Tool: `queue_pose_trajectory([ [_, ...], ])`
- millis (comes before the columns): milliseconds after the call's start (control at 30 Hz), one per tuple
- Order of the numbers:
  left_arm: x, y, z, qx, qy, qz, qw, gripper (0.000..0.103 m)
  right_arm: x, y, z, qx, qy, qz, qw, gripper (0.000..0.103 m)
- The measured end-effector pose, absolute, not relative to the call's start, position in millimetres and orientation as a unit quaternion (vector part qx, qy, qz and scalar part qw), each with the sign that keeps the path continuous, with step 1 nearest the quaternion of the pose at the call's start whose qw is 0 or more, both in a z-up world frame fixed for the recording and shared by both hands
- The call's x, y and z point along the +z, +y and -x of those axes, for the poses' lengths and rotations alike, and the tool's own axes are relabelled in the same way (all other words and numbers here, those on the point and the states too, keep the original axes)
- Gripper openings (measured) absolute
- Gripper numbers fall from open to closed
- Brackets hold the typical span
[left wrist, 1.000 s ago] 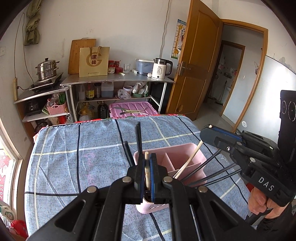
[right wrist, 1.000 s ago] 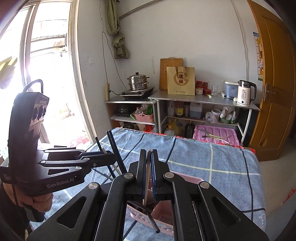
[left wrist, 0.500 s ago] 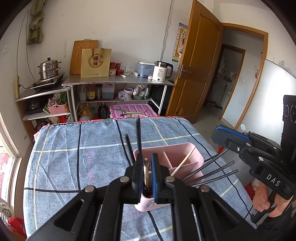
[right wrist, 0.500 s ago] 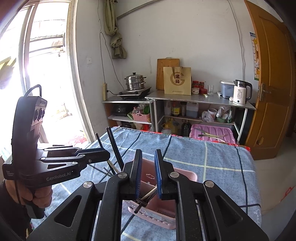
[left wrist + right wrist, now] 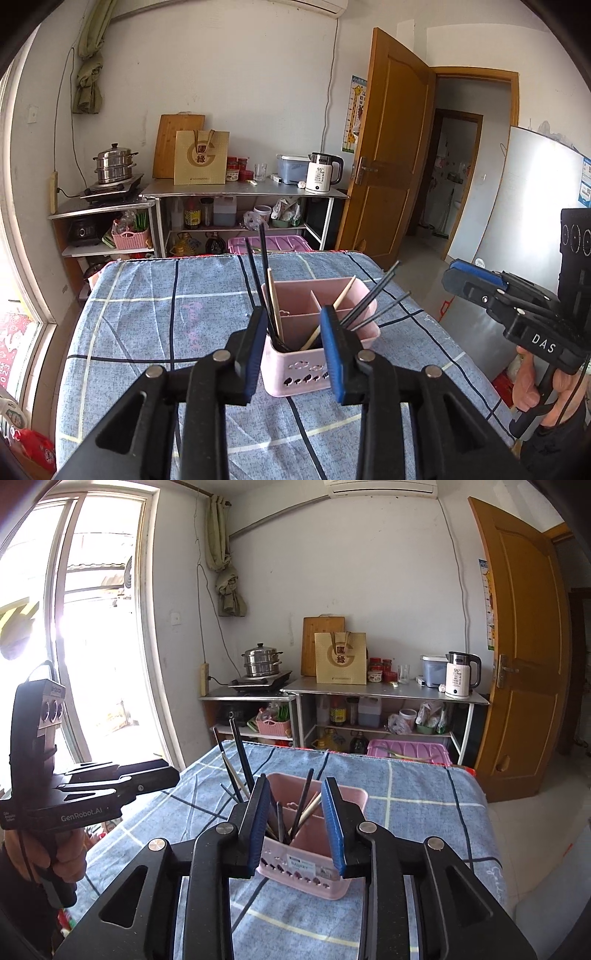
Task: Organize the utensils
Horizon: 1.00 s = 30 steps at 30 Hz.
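Left wrist view: left gripper [image 5: 293, 347] and right gripper [image 5: 297, 821] both spread, empty, above pink holder [image 5: 314, 363] mid-tabletop, chopsticks [image 5: 373, 299] inside. Sorting seemingly done; next, withdrawing.

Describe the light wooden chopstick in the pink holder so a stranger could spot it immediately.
Start at the table with the blue checked cloth, then find the pink divided holder standing on it. In its near-left compartment, among upright black chopsticks, stands one pale wooden chopstick, the only light one there.
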State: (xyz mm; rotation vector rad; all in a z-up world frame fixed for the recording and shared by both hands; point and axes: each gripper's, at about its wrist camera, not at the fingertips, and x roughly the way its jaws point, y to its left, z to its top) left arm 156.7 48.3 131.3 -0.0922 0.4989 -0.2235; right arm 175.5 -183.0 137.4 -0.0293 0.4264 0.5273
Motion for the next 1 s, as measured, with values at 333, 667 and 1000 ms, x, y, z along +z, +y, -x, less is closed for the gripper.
queue_pose_trajectory([
  [333,102.1,28.9,-97.9,-0.103,0.232,0.045,0.966,0.037,109.5,-188.3,-122.4,0.249,0.211,0.018,0.945,0.038],
  [667,64.4,19.2,-68.3,-0.077,0.24,0.054,0.966,0.037,75.1,-192.8,-83.1,0.229,0.229,0.014,0.946,0.038],
  [1000,46.8,9.8,-49.0,-0.07,0.237,0.036,0.968,0.037,52.9,-197.3,-71.0,0.217,0.246,0.006,0.945,0.038],
])
